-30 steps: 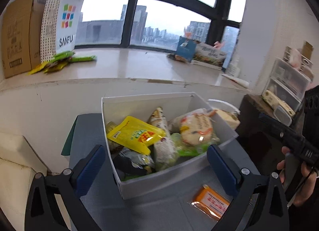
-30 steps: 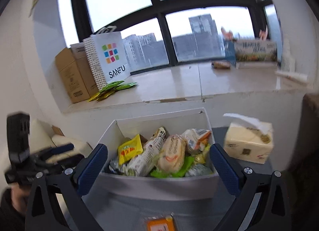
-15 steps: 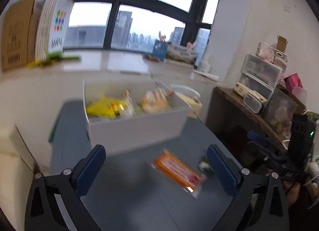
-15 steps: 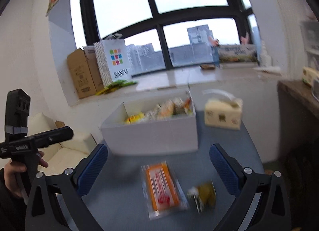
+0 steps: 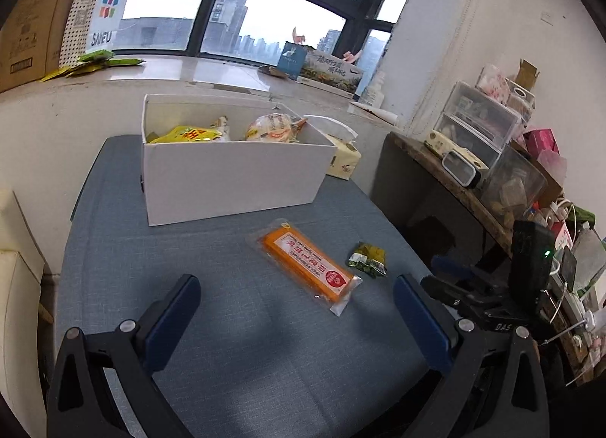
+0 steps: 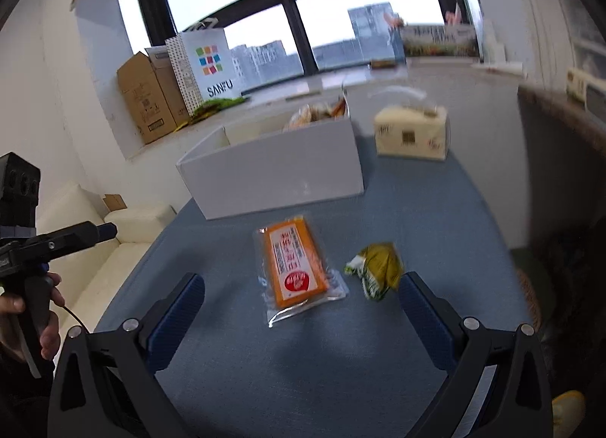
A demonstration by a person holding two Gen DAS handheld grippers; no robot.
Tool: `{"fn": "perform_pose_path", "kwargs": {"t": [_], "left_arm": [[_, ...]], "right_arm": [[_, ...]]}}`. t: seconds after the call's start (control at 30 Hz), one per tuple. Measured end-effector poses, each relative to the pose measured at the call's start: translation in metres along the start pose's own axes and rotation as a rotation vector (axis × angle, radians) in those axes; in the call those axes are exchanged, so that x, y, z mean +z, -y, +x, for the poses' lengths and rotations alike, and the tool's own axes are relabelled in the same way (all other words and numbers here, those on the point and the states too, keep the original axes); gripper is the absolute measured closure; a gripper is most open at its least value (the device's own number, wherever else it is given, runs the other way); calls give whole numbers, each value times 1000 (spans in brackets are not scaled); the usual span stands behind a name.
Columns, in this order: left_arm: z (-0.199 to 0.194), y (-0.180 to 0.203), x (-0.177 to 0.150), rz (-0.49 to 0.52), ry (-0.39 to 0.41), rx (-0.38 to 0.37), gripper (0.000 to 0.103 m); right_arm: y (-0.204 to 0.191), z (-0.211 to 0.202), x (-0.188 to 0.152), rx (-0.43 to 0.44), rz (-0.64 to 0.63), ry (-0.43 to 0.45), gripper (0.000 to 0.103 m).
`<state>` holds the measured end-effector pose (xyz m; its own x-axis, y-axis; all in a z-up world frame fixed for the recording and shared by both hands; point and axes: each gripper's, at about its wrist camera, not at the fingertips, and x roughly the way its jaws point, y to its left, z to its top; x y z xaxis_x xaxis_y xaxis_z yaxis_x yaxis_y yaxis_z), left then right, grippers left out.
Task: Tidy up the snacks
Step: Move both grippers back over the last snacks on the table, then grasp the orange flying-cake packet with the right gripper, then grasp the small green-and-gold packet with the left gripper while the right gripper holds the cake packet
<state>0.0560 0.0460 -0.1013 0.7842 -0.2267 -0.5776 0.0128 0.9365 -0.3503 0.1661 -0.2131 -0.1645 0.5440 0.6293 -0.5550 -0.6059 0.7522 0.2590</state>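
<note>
A white box holding several snack packets stands at the far side of the blue-grey table. On the table in front of it lie an orange packet in clear wrap and a small green-yellow packet. My left gripper is open and empty, pulled back over the near table. My right gripper is open too, with the orange packet lying ahead between its fingers, not touched.
A yellow tissue box stands right of the white box. The windowsill holds a SANFU bag, cardboard cartons and green packets. A cluttered shelf is at the right, a cream sofa at the left.
Both grippers have drawn back and away from the box, which now looks farther off. The orange and green-yellow packets on the table have come into full view. Both grippers stay open.
</note>
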Motion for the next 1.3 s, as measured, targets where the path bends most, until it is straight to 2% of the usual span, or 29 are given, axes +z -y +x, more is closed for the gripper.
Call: {"fn": "perform_pose_path", "kwargs": {"t": [0.1, 0.2, 0.33, 0.4, 0.5, 0.63, 0.73, 0.8, 0.83, 0.87, 0.9, 0.93, 1.1, 1.2, 1.3], "left_arm": [[-4, -4, 0, -13, 10, 0, 0], [-8, -7, -1, -20, 18, -4, 0], [0, -14, -4, -38, -3, 12, 0], [4, -17, -7, -49, -19, 9, 0], [6, -16, -9, -39, -24, 20, 0], [6, -17, -11, -39, -32, 16, 0], [6, -20, -12, -39, -38, 24, 0], [8, -23, -13, -44, -40, 31, 0], [8, -26, -14, -51, -42, 35, 0], [9, -28, -15, -62, -45, 38, 0], [10, -30, -16, -70, -48, 40, 0], [11, -31, -17, -75, -50, 41, 0], [15, -30, -18, -56, -61, 47, 0], [20, -26, -16, -29, -77, 47, 0], [29, -15, -15, 10, -94, 24, 0]], "right_arm": [[2, 10, -1, 18, -14, -14, 0], [-3, 31, 1, 11, -61, -104, 0], [-25, 63, 5, -3, -202, -187, 0], [-37, 88, 8, -46, -284, -254, 0], [-48, 120, 13, -57, -351, -310, 0], [-49, 161, 24, -71, -351, -380, 0], [-42, 184, 29, -47, -312, -449, 0], [-43, 187, 28, -58, -351, -450, 2], [-44, 185, 27, -54, -358, -446, 8], [-44, 182, 28, -58, -355, -441, 28], [-45, 176, 30, -57, -350, -435, 39], [-46, 172, 30, -59, -347, -436, 43], [-44, 147, 28, -14, -288, -385, 46], [-30, 109, 44, 73, -176, -273, 45], [-19, 62, 51, 68, -148, -185, 45]]}}
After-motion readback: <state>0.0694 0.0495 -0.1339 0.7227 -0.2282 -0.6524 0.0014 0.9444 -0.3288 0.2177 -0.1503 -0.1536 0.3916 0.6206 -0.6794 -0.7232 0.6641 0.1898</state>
